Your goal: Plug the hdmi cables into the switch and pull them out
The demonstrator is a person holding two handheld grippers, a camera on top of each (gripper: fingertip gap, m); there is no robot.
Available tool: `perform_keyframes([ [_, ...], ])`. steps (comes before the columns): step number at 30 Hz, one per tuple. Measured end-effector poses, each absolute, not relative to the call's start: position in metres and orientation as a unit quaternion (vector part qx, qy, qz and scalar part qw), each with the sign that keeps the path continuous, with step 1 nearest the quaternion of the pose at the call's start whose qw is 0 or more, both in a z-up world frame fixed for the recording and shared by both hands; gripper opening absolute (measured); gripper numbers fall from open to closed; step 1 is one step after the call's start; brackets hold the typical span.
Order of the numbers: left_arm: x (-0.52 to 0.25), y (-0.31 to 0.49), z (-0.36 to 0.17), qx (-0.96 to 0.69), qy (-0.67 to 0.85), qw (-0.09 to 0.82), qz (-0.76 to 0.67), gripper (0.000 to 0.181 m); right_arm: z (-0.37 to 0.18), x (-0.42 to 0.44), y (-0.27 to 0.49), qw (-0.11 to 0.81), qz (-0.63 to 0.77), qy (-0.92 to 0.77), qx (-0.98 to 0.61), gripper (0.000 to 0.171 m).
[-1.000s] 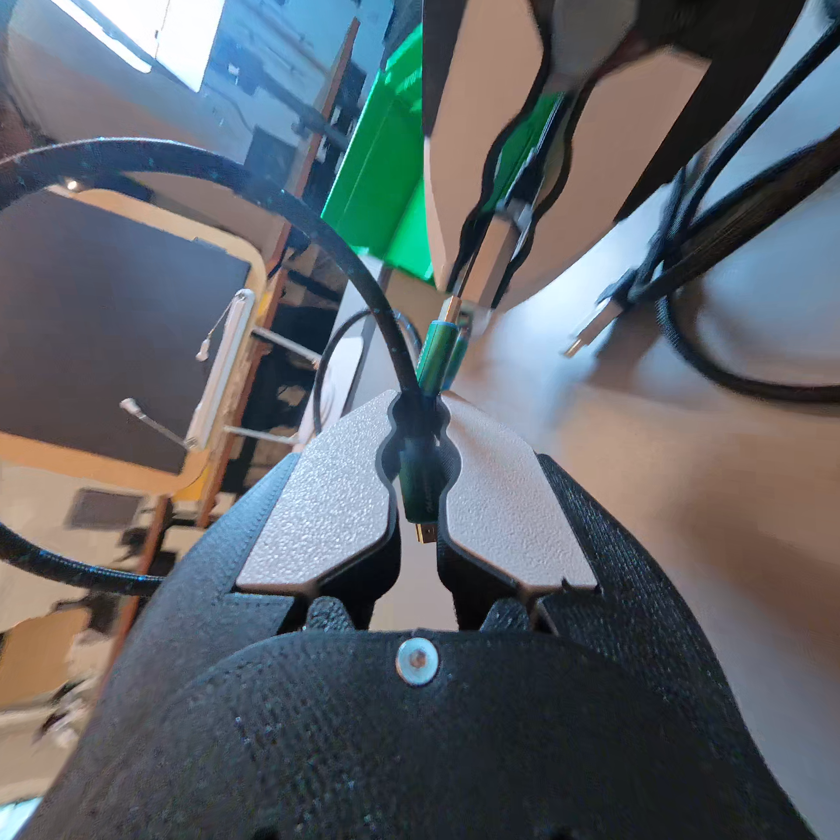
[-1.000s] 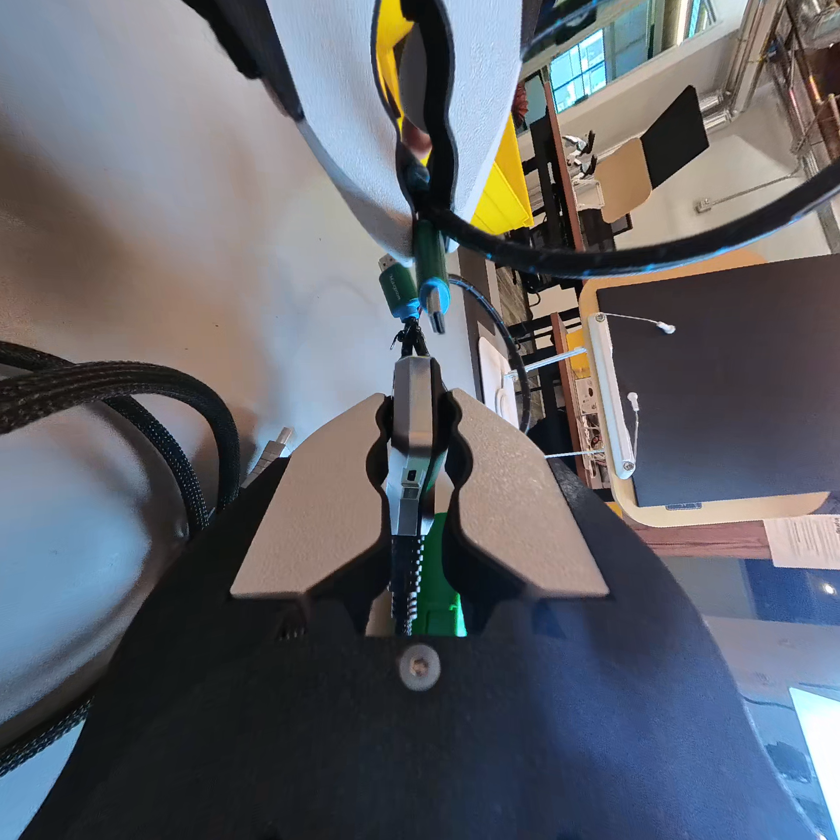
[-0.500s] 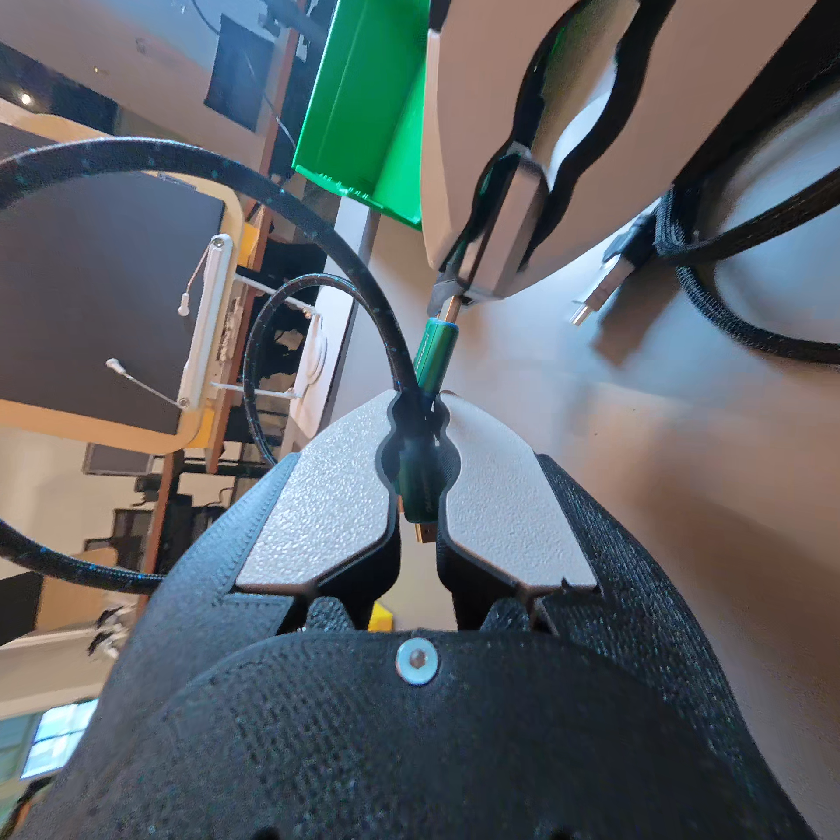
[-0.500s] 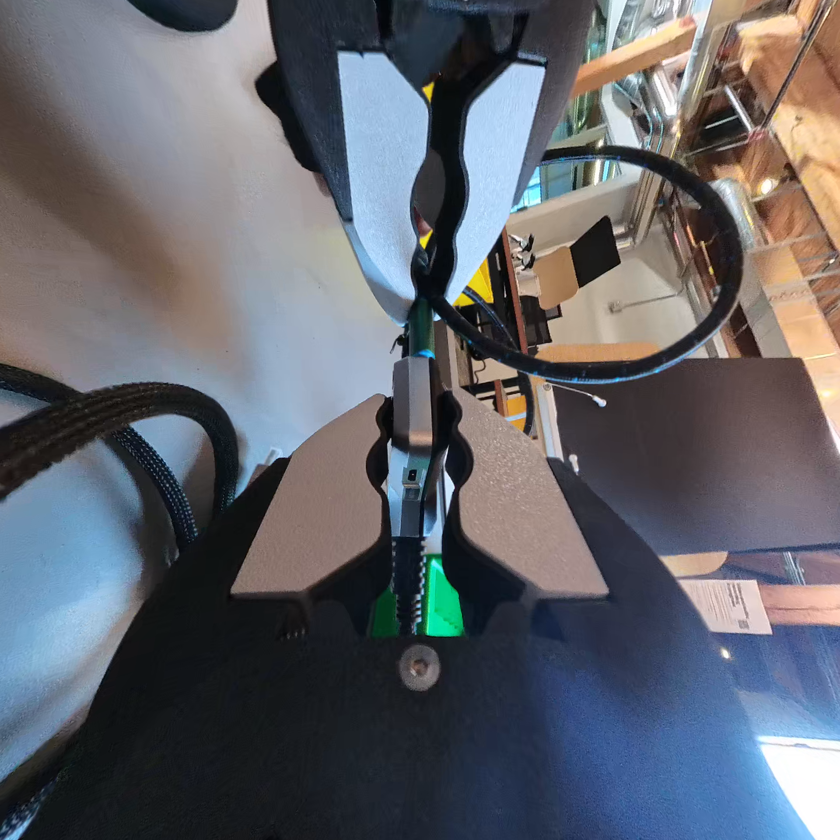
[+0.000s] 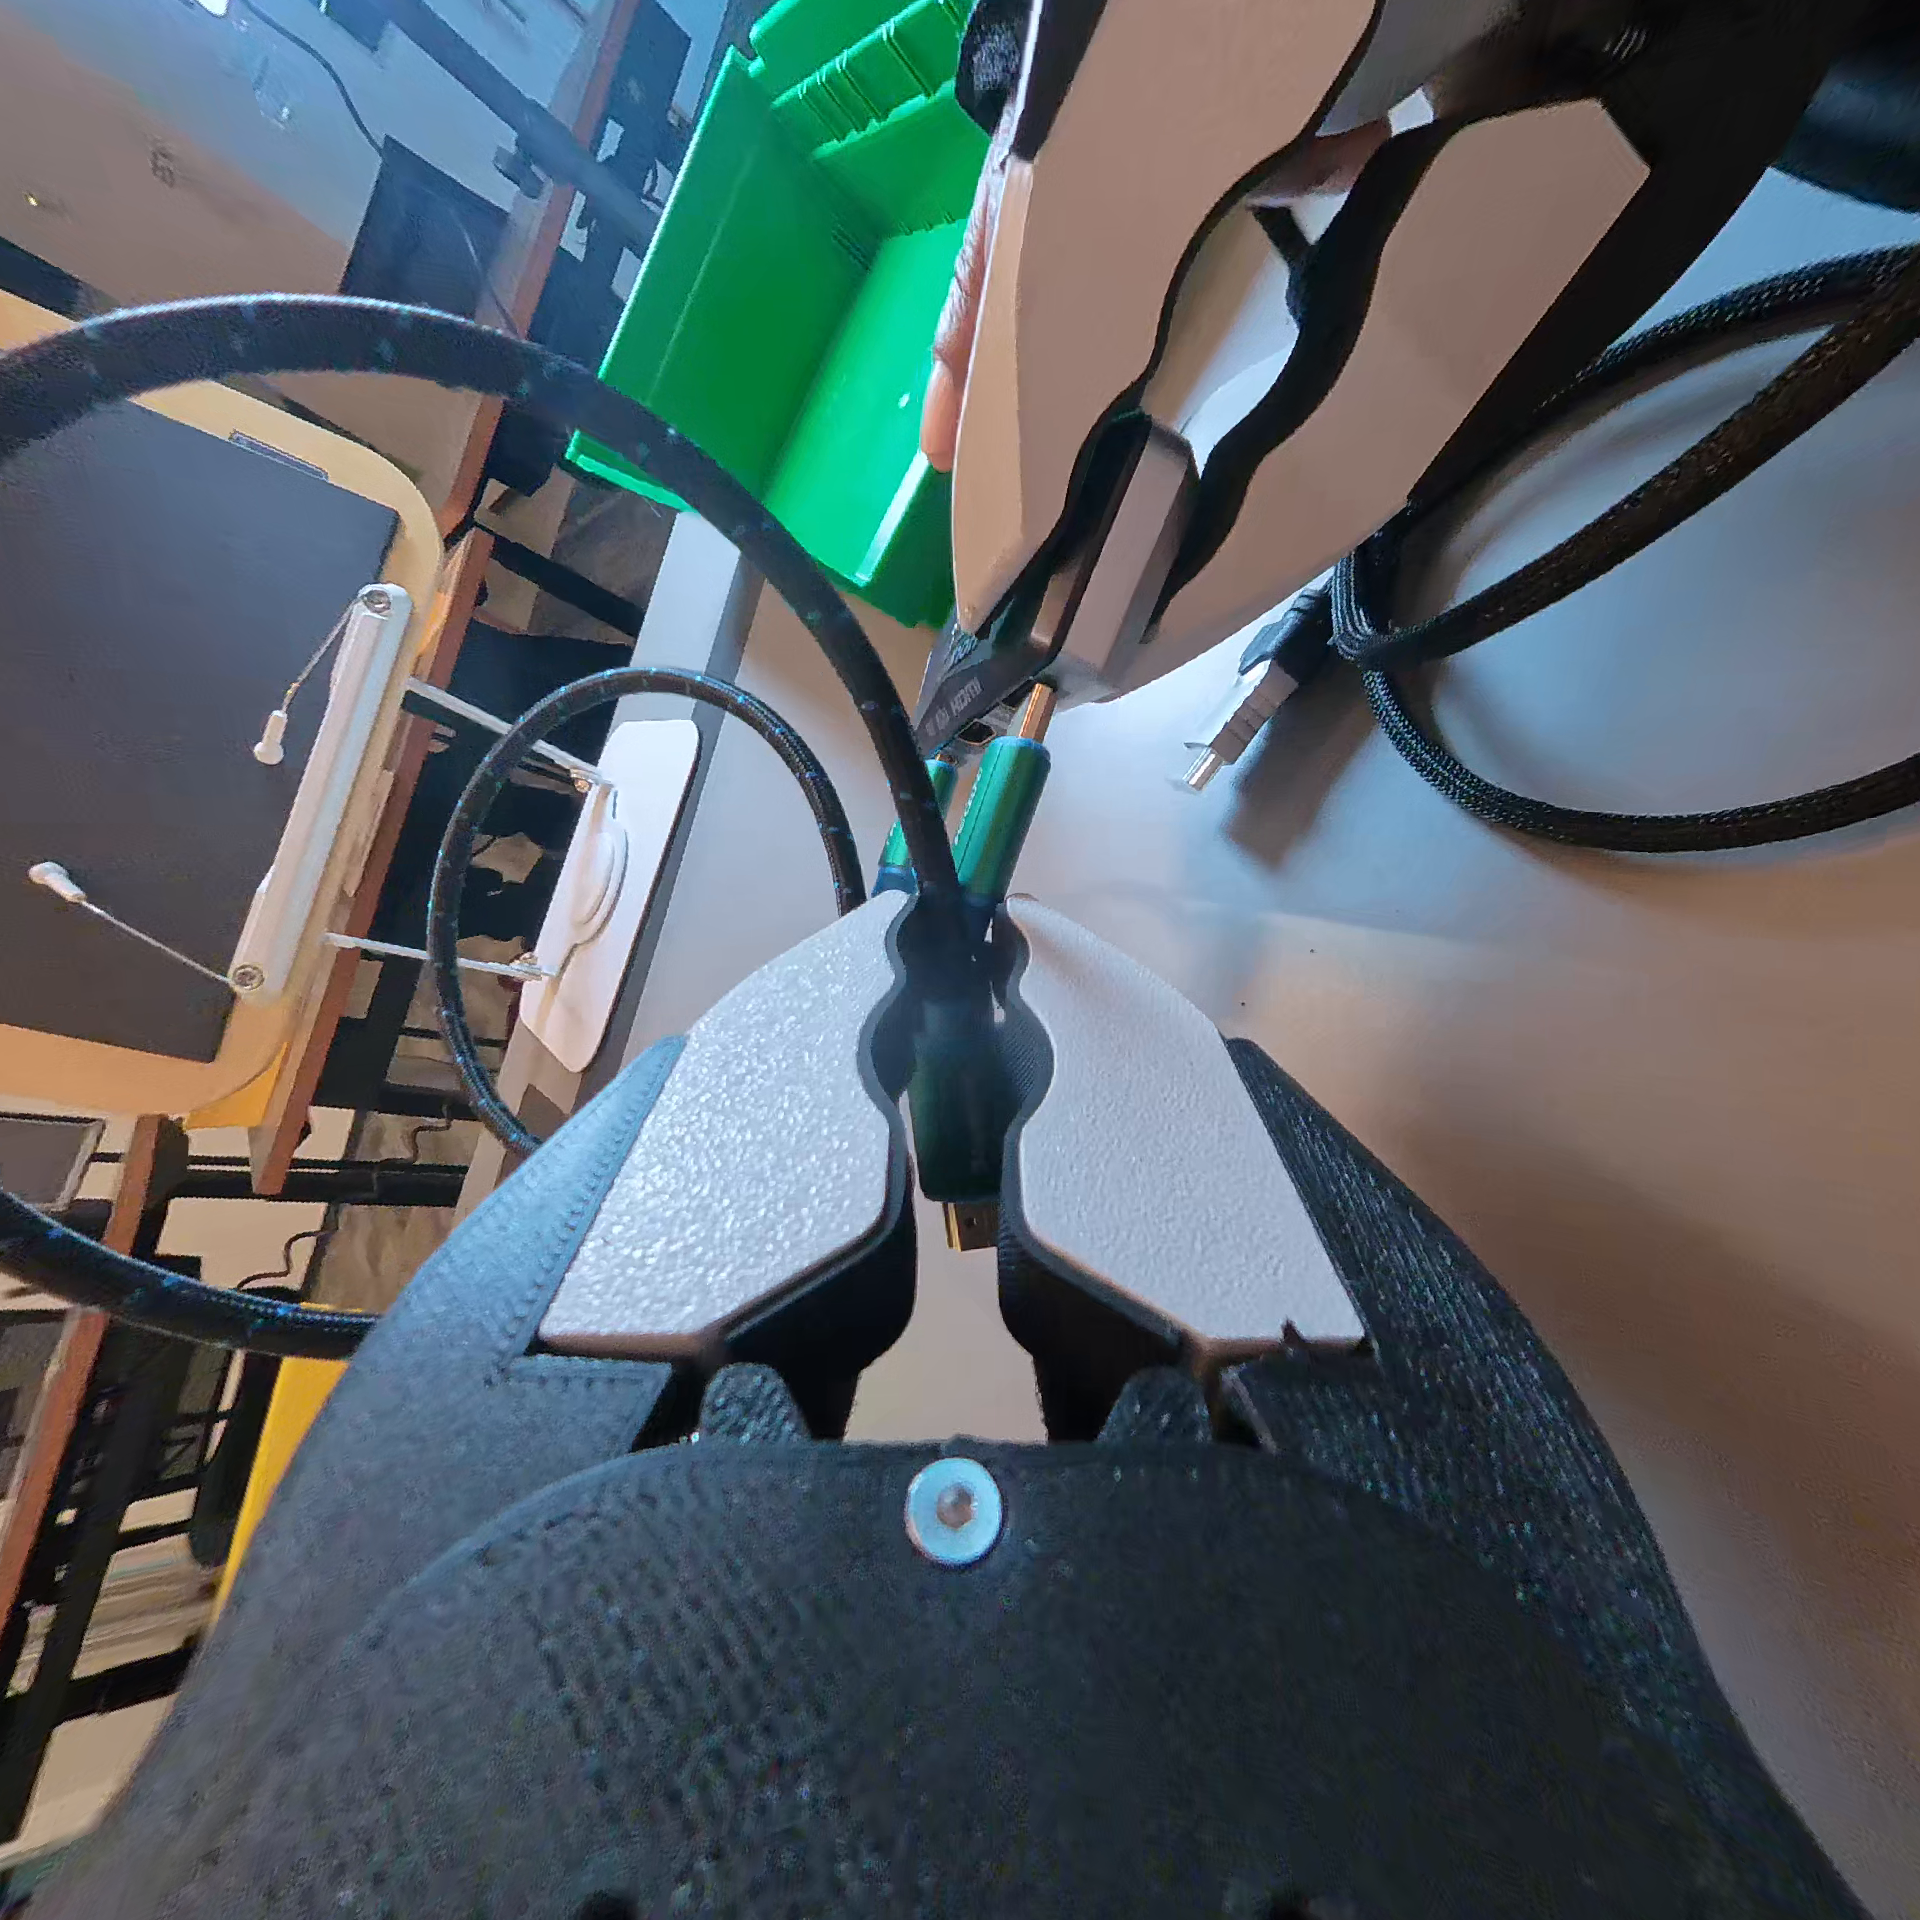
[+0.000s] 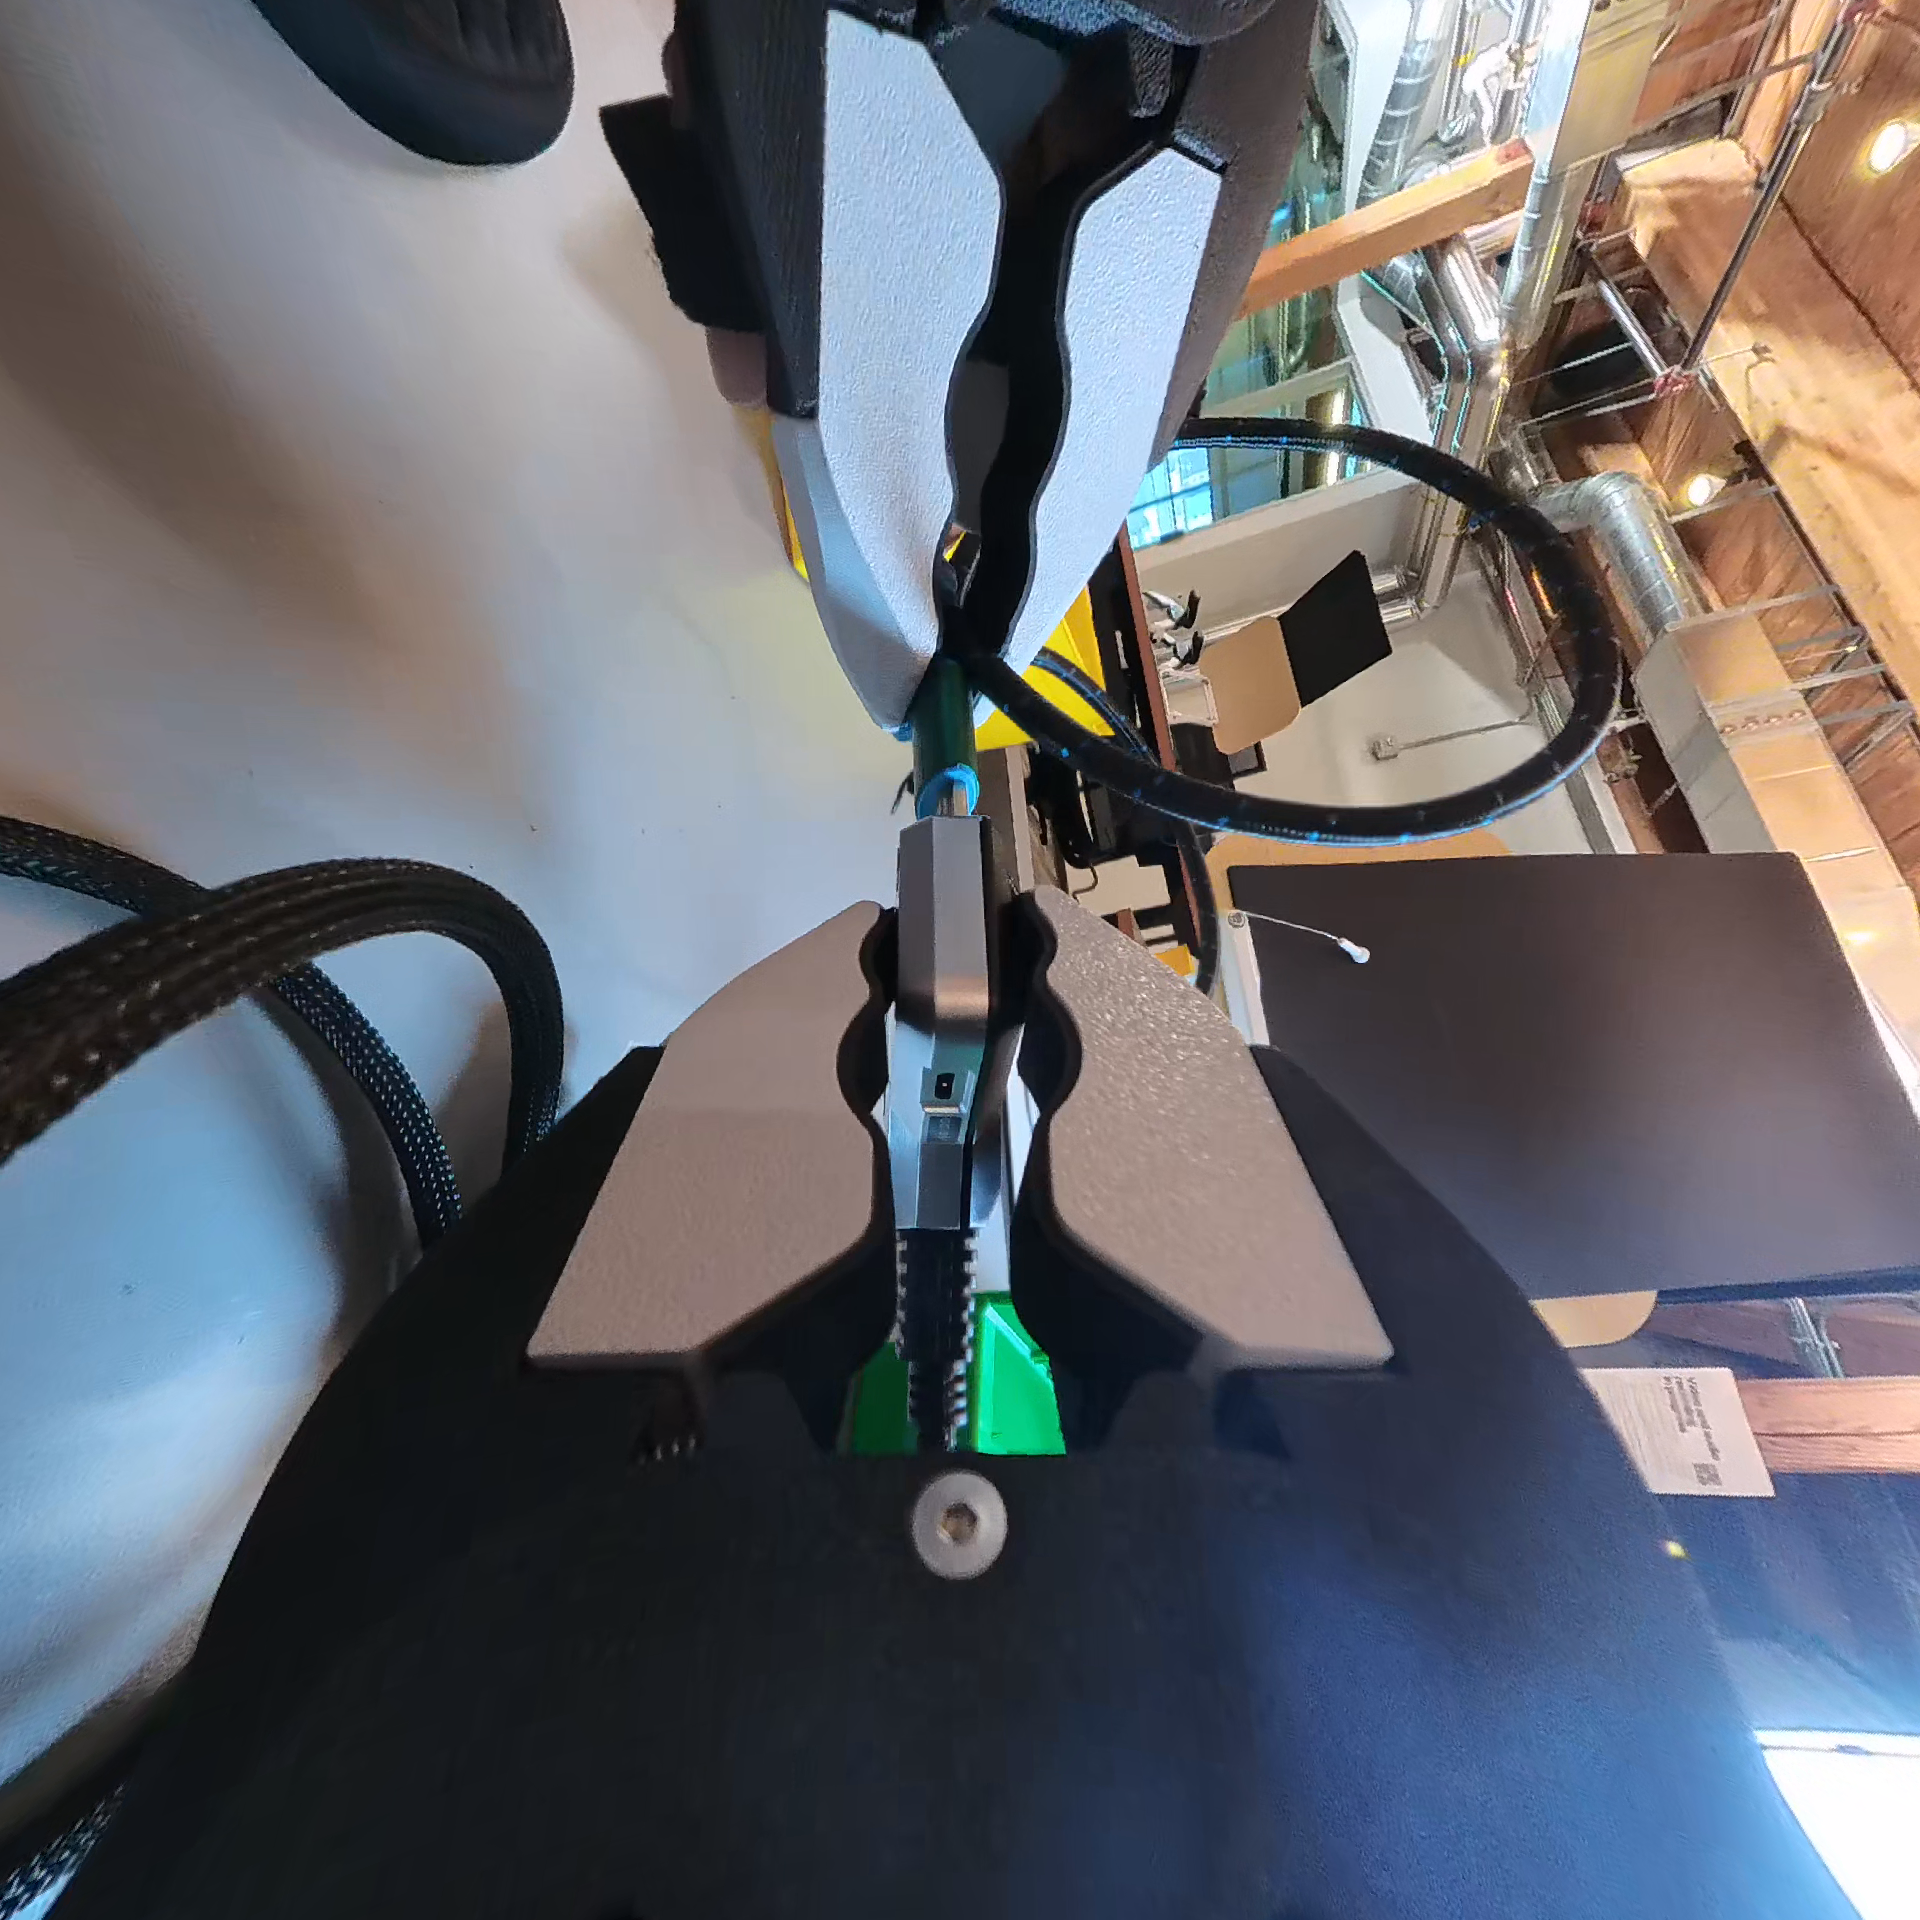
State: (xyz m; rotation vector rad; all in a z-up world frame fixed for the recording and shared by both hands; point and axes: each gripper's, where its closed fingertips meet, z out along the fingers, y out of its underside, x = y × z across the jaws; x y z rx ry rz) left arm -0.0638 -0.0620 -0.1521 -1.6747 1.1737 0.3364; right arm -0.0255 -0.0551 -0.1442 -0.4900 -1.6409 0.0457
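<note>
My right gripper (image 6: 951, 914) is shut on the grey HDMI switch (image 6: 940, 997), held above the table. The switch also shows in the left wrist view (image 5: 1122, 561), between the right gripper's fingers (image 5: 1049, 665). My left gripper (image 5: 956, 914) is shut on a green HDMI plug (image 5: 956, 1101) whose gold tip points back at the camera. A second green plug (image 5: 997, 821) juts past my left fingertips, with its gold tip at the switch's end face. In the right wrist view this plug (image 6: 940, 727) runs from the left gripper (image 6: 951, 665) to the switch. How deep it sits is hidden.
A thick black braided cable (image 5: 1558, 727) with a loose metal plug (image 5: 1236, 717) lies on the pale table (image 5: 1455, 1143). A green bin (image 5: 810, 312) stands at the table's far edge. The plug's black cable (image 5: 623, 416) loops off to the left. A chair (image 5: 156, 727) stands beyond the table.
The two grippers have come together. The green plug, off to one side of the switch a second ago, now lines up with it and its tip meets the end face. Both grips are unchanged.
</note>
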Motion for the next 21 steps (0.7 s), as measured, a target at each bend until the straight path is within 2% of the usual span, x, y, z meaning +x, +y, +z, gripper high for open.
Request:
perform_keyframes([
  [3,-0.062,-0.063,-0.148,-0.694,0.483,0.518,0.132,0.012,-0.143,-0.026,-0.054,0.658,0.016,-0.721,-0.217,0.021],
  [6,-0.068,-0.058,-0.153,-0.687,0.492,0.491,0.214,0.013,-0.148,-0.027,-0.055,0.650,0.000,-0.729,-0.213,0.021],
  [13,-0.071,-0.058,-0.152,-0.666,0.501,0.469,0.292,0.012,-0.153,-0.029,-0.054,0.633,0.015,-0.735,-0.241,0.021],
  [21,-0.066,-0.064,-0.158,-0.711,0.478,0.492,0.157,0.012,-0.151,-0.030,-0.060,0.640,0.009,-0.734,-0.225,0.021],
])
